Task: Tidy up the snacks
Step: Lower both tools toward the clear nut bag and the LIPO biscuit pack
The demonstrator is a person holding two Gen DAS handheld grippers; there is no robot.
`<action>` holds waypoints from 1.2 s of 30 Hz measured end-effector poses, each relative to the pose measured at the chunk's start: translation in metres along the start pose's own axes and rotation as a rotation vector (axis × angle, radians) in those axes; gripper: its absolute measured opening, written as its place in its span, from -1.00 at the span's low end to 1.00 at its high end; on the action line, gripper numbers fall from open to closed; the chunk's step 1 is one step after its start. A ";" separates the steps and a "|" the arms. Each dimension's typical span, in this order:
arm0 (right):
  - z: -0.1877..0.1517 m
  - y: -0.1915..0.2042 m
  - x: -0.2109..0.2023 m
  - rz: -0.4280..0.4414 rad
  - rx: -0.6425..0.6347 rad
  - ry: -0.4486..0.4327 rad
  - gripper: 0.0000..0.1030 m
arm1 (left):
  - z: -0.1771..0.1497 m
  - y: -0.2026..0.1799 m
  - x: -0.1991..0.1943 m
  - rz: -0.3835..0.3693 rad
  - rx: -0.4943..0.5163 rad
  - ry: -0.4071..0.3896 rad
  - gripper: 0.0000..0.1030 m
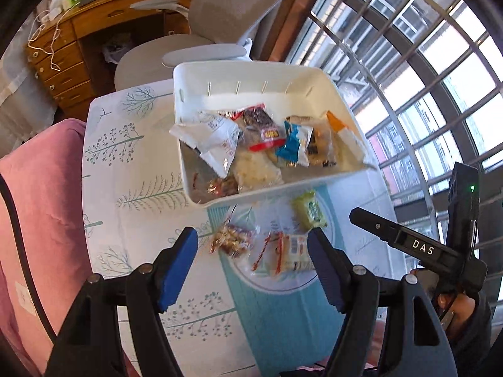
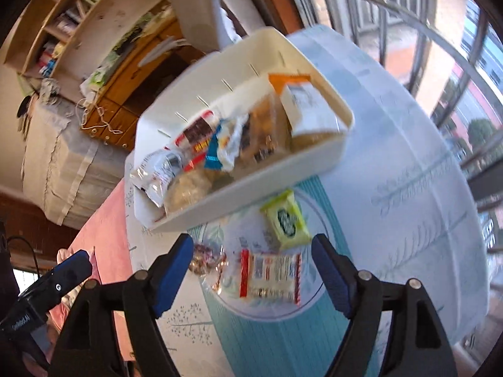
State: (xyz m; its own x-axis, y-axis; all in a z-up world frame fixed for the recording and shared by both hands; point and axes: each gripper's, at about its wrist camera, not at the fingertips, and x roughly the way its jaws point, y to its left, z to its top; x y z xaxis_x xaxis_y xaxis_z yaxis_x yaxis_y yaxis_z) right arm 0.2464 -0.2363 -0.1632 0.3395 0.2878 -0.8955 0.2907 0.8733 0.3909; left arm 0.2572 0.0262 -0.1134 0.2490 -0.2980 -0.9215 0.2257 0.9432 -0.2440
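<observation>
A white plastic bin (image 1: pixel 220 72) (image 2: pixel 151 119) stands on the table, holding several snack packets. Three snacks lie on the tablecloth in front of it: a clear bag of small candies (image 1: pixel 232 238) (image 2: pixel 204 257), a white packet with red edges (image 1: pixel 289 254) (image 2: pixel 270 273), and a yellow-green packet (image 1: pixel 309 210) (image 2: pixel 284 216). My left gripper (image 1: pixel 253 270) is open and empty, above the candy bag and white packet. My right gripper (image 2: pixel 251 273) is open and empty, over the white packet. The right gripper's body shows in the left wrist view (image 1: pixel 418 245).
The table (image 1: pixel 125 188) has a white and teal tree-print cloth. A pink cloth (image 1: pixel 41 204) lies at its left. A grey office chair (image 1: pixel 201 31) and a wooden desk (image 1: pixel 75 56) stand behind. A barred window (image 1: pixel 424 78) is at the right.
</observation>
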 end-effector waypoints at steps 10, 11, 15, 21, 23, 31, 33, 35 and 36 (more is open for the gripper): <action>-0.043 -0.004 0.045 -0.012 0.207 0.123 0.52 | -0.024 0.012 0.042 -0.017 0.131 0.089 0.40; -0.045 -0.005 0.049 -0.018 0.221 0.134 0.52 | -0.027 0.011 0.049 -0.017 0.152 0.102 0.40; -0.051 -0.012 0.062 -0.055 0.280 0.161 0.52 | -0.036 0.004 0.074 -0.019 0.236 0.128 0.40; -0.057 -0.022 0.084 -0.109 0.363 0.201 0.52 | -0.041 -0.001 0.100 -0.056 0.291 0.108 0.40; -0.059 -0.024 0.091 -0.122 0.382 0.218 0.52 | -0.043 -0.002 0.107 -0.059 0.312 0.095 0.40; -0.057 -0.025 0.116 -0.186 0.395 0.263 0.52 | -0.044 0.001 0.141 -0.037 0.312 0.100 0.40; -0.055 -0.023 0.120 -0.198 0.395 0.270 0.52 | -0.043 0.001 0.148 -0.032 0.299 0.107 0.40; -0.053 -0.022 0.124 -0.220 0.391 0.276 0.52 | -0.043 0.001 0.153 -0.024 0.297 0.102 0.40; -0.052 -0.022 0.125 -0.225 0.390 0.277 0.53 | -0.043 0.000 0.156 -0.020 0.302 0.104 0.40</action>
State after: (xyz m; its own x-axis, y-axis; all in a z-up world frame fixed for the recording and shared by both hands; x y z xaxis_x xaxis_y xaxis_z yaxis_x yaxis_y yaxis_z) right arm 0.2358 -0.1987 -0.2945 -0.0028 0.2494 -0.9684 0.6583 0.7294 0.1859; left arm 0.2557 -0.0134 -0.2698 0.1479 -0.2847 -0.9471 0.5027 0.8464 -0.1759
